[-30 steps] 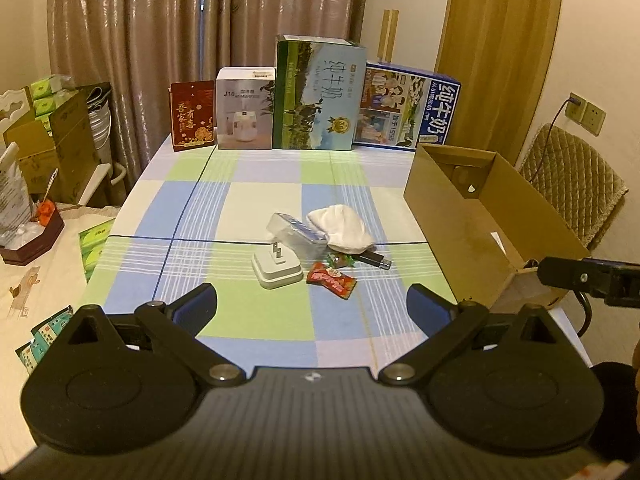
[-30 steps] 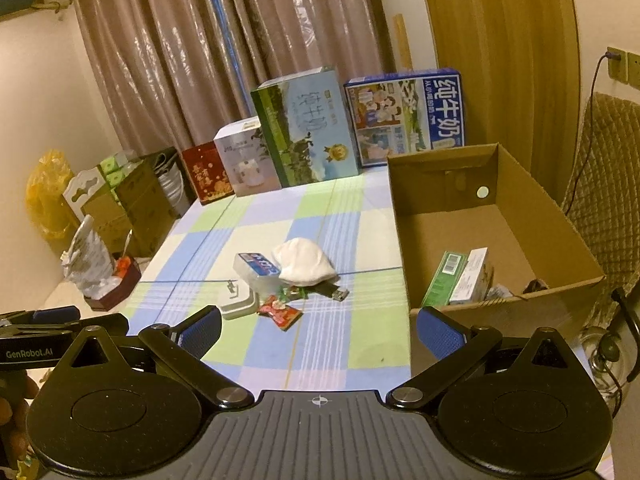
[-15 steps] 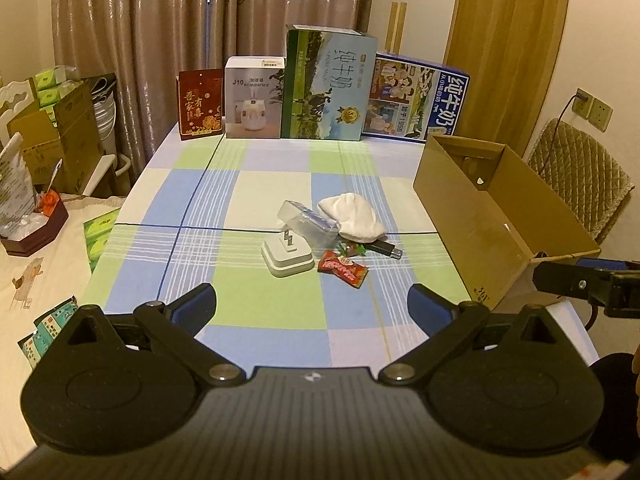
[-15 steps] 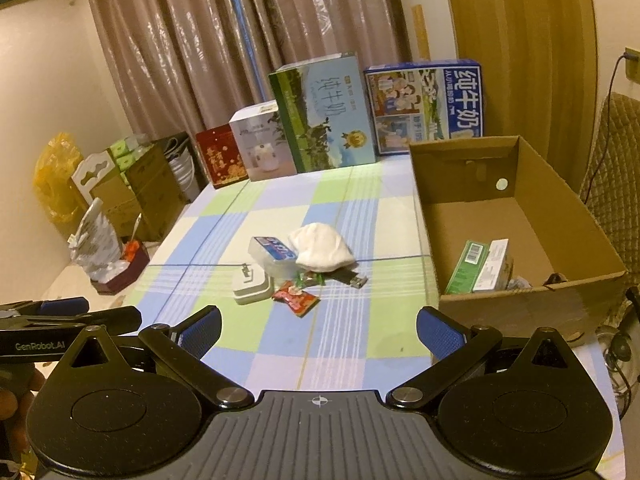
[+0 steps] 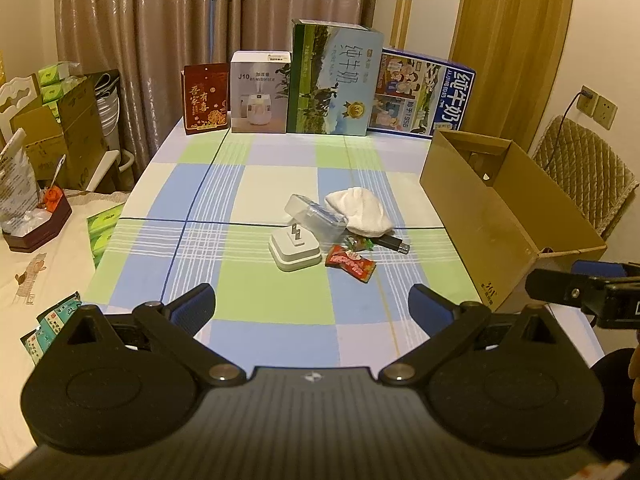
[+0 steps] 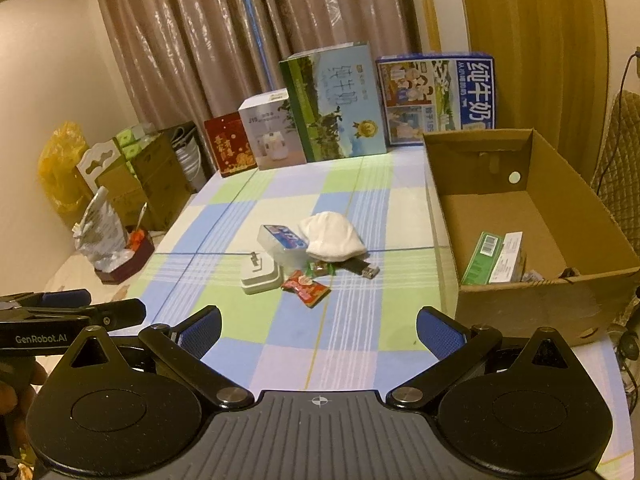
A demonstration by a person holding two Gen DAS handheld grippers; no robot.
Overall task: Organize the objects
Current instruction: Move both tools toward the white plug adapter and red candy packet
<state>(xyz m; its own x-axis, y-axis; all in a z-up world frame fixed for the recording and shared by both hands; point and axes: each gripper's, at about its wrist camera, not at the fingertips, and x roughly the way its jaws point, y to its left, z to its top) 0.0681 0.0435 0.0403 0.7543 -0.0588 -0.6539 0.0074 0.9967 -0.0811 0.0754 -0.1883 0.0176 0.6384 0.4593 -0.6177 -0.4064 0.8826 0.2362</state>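
While both show clutter, only right wrist reveals cardboard box (image 6: 532,304) contents — green carton (image 6: 482,258).

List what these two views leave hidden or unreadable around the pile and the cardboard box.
- Cardboard box contents: left wrist view, hidden by its near wall.
- Items beside the green carton: right wrist view, cut off by the box's front wall.
- USB stick: its far end lies under the white cloth.
- Red candy wrapper: print too small to read.

Home dining room: curtains (image 5: 168,40), checked tablecloth (image 5: 256,184).
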